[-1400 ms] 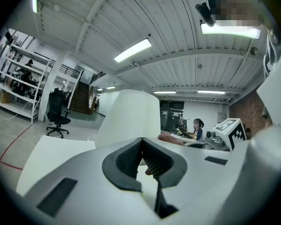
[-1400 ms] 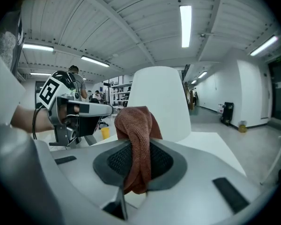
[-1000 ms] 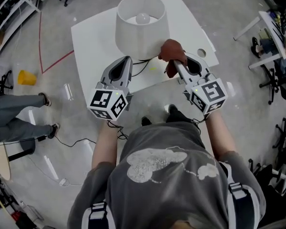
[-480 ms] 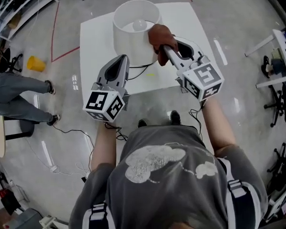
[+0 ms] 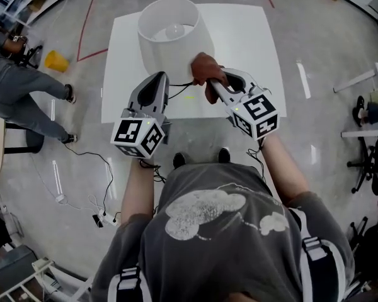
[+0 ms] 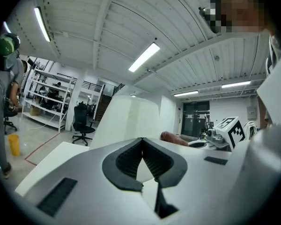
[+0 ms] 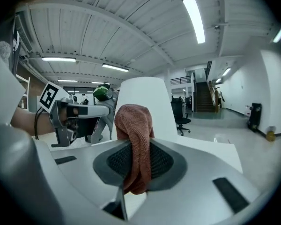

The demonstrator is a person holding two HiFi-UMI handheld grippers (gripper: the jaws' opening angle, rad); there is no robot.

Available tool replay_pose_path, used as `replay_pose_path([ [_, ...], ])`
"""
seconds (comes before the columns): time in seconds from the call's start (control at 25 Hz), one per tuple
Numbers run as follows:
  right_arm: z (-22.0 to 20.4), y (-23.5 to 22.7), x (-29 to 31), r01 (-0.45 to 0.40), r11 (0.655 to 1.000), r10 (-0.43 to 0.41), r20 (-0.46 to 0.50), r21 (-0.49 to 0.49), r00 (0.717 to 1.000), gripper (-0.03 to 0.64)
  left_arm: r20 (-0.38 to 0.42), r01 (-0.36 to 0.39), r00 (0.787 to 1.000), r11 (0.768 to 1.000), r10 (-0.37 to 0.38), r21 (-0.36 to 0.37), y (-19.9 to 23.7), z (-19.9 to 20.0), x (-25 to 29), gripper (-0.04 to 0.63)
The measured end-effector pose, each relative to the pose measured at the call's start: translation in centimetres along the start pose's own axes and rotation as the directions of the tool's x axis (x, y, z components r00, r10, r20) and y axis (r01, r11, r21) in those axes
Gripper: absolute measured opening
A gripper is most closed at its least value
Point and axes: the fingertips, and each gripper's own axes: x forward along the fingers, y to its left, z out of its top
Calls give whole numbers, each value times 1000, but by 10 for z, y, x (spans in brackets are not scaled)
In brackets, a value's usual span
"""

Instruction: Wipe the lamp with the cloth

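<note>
A white lamp (image 5: 171,39) with a wide drum shade stands on a white table (image 5: 246,49); its bulb shows inside the shade. My right gripper (image 5: 209,84) is shut on a reddish-brown cloth (image 5: 206,69), which rests against the shade's near right side. In the right gripper view the cloth (image 7: 135,144) bulges up between the jaws in front of the shade (image 7: 145,107). My left gripper (image 5: 155,92) is shut and empty, near the lamp's base at the left. In the left gripper view the shade (image 6: 126,121) rises just beyond my left gripper (image 6: 142,140).
A black cord (image 5: 184,87) runs from the lamp's base across the table. A person in grey (image 5: 16,87) stands at the left by a yellow cup (image 5: 55,61) on the floor. Office chairs and shelving stand farther off.
My right gripper with the cloth has slid down and right along the shade's side. The head view has shifted, so the table sits more to the centre. The left gripper has barely moved.
</note>
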Motion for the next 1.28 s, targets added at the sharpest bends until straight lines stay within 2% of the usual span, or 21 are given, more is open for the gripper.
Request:
replay_pose_path([
  [0.16,-19,-11,-4,-46,999,46,-29,7,999,58,0,-57,998,998,57,8,-8,-5,3,8],
  [0.32,-16,-35,-17,-77,996,77,13,38,997,58,22,-126,992,992,125,4,-11,-5,2,8],
  [0.56,45,-64,-24,-87,996,89,125,-21,988,58,73,-199,978,980,198,9,-13,5,-9,8],
  [0.68,78,-67,-12,-75,995,85,164,-65,983,58,76,-194,978,981,192,18,-10,11,-10,8],
  [0.8,95,-66,7,-56,993,73,163,-107,984,58,81,-183,980,983,180,26,-2,17,-7,8],
  [1.04,67,-65,21,-17,997,25,110,-70,994,58,49,-163,986,987,162,7,14,11,2,8],
  [1.28,9,-76,30,50,999,-50,1,12,999,58,24,-130,991,991,130,-17,32,1,4,8],
])
